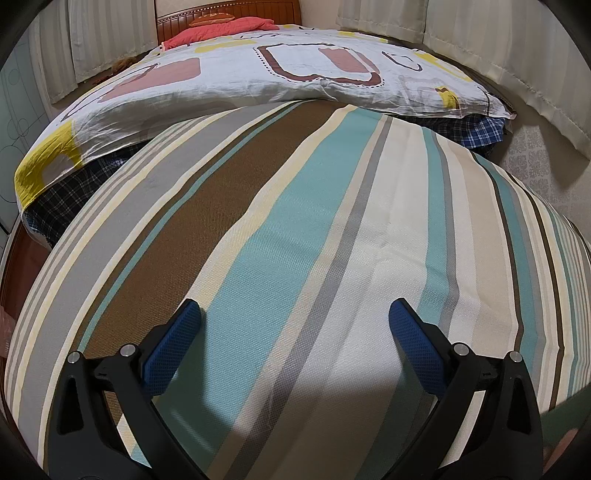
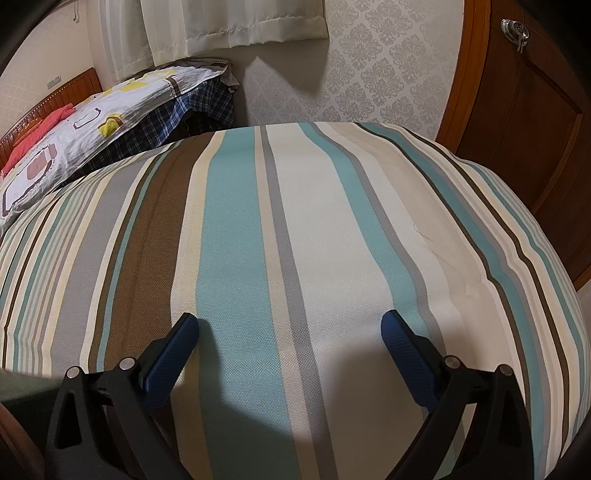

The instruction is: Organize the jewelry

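No jewelry or jewelry holder shows in either view. My left gripper [image 1: 294, 308] hangs open just above a striped cloth [image 1: 332, 221] in teal, brown, grey and cream, with nothing between its blue pads [image 1: 173, 339]. My right gripper [image 2: 290, 321] is open too, low over the same striped cloth [image 2: 314, 206], and its blue pads [image 2: 406, 354] hold nothing. Each gripper casts a soft shadow on the cloth below it.
Behind the striped surface lies a bed with a white patterned quilt [image 1: 258, 74], a red pillow [image 1: 221, 27] and a wooden headboard [image 1: 229, 11]. Plaid fabric [image 2: 177, 118] hangs at the bed's edge. Curtains [image 2: 229, 22], patterned wallpaper [image 2: 388, 74] and a wooden door [image 2: 535, 110] stand to the right.
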`<action>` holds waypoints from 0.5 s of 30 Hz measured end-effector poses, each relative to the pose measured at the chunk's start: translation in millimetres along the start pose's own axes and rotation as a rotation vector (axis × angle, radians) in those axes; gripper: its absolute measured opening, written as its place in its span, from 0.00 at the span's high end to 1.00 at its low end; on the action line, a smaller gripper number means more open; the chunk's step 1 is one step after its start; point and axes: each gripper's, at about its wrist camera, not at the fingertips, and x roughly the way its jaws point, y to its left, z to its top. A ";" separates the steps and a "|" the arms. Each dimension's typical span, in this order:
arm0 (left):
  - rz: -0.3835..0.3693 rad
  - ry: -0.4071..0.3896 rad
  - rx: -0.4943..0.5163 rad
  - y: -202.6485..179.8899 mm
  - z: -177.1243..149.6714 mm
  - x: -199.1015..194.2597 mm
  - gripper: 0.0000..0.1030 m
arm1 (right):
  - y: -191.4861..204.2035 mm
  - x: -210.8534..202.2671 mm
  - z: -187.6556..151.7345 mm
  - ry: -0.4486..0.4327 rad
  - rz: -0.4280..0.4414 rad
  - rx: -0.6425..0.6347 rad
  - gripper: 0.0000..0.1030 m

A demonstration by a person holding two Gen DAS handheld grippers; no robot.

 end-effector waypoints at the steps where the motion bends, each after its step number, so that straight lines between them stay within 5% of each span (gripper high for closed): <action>1: 0.000 0.000 0.000 0.0 0.0 0.2 0.04 | -0.4 -0.4 -0.3 0.000 0.000 0.000 0.06; 15: 0.000 0.000 0.000 -0.1 0.1 0.3 0.04 | -2.4 -1.1 -0.3 0.000 0.000 0.000 0.06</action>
